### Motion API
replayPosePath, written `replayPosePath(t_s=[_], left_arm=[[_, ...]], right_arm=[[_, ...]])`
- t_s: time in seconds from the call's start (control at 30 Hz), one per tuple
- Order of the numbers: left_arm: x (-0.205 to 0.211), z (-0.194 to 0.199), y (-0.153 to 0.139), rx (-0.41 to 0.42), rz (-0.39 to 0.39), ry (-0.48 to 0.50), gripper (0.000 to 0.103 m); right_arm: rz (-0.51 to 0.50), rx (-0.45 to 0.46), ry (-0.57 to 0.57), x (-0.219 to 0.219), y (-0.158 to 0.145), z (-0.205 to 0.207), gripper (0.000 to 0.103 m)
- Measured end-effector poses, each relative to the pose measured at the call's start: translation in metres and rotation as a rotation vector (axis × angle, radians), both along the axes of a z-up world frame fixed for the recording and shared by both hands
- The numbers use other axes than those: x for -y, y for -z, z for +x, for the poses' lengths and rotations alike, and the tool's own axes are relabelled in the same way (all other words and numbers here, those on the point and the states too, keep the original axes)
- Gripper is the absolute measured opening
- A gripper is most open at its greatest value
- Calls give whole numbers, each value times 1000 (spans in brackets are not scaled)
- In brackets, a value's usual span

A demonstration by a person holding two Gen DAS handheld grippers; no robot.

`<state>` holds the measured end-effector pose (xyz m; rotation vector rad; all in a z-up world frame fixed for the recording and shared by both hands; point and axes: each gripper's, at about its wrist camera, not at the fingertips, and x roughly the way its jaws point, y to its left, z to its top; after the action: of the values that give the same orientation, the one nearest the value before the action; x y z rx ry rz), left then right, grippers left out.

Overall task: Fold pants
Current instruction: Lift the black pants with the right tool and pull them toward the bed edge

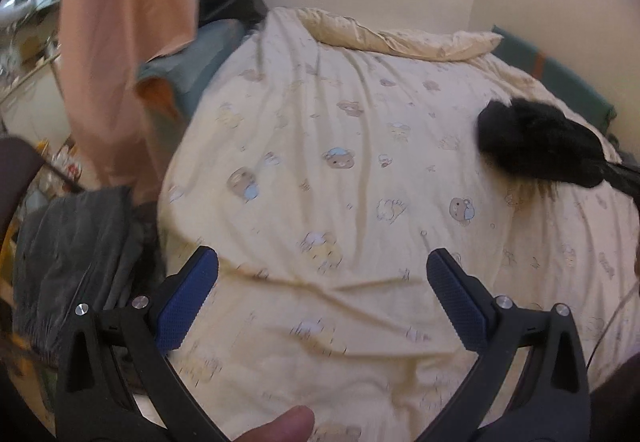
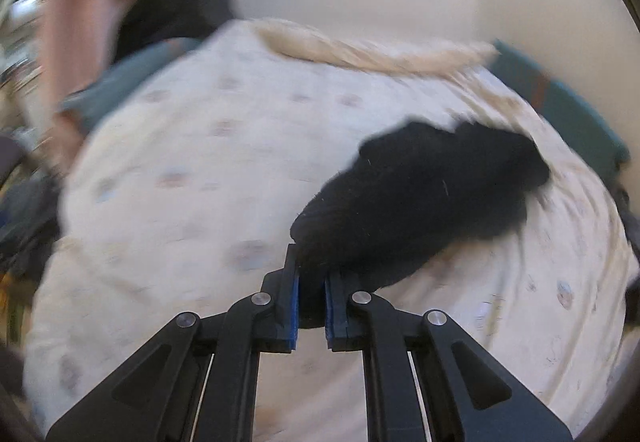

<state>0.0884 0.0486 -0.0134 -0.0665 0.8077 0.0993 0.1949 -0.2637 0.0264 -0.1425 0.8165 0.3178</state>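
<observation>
At far left, beside the bed, a heap of dark grey folded cloth (image 1: 72, 242), with a hanging peach-coloured cloth (image 1: 120, 34) above it; neither part of the job, by the look of it. Next, the left tool (image 1: 322, 274), blue-padded fingers spread wide, grasping nothing, hovering over the cream duvet printed with little bears (image 1: 320, 146) that covers the bed. Further right, the black fuzzy pants (image 1: 536, 146), bunched in a dark lump on the right part of the duvet, well apart from the left tool. In the right wrist view, the right tool (image 2: 312, 294) clenched on one edge of the pants (image 2: 432, 202), fabric pinched between the blue pads and trailing away across the duvet (image 2: 200, 162); heavy blur, so probably mid-drag. Likely step: spreading the garment flat before any fold. Best done by drawing the pinched edge toward the bare middle of the duvet, low and steady, not lifting high. Then bringing the free left tool across to the opposite end, gripping a single layer near a corner and tensioning outward to shake out the bunching. Risk: pinching duvet cover along with the pants.
</observation>
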Motion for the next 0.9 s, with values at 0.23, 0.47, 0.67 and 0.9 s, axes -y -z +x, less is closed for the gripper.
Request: replayPosePath(t_s=[0.23,0.47,0.67,0.9], left_arm=[[-32,-48,-20,54,-48,-64,103],[-46,-77,-31,112,-46,-92,103],[-65,-85,-39,145,-105,-139,103],[-75,-78,-33,112,-156,-172,103]], right_arm=[[150,8,-177,-79,-47,-107,10],[156,-21,-421,-150,-78,-206,10],[303,-43,-554,-169,-119,-239,10],[273,91,-398,-160,-161,-173,10]])
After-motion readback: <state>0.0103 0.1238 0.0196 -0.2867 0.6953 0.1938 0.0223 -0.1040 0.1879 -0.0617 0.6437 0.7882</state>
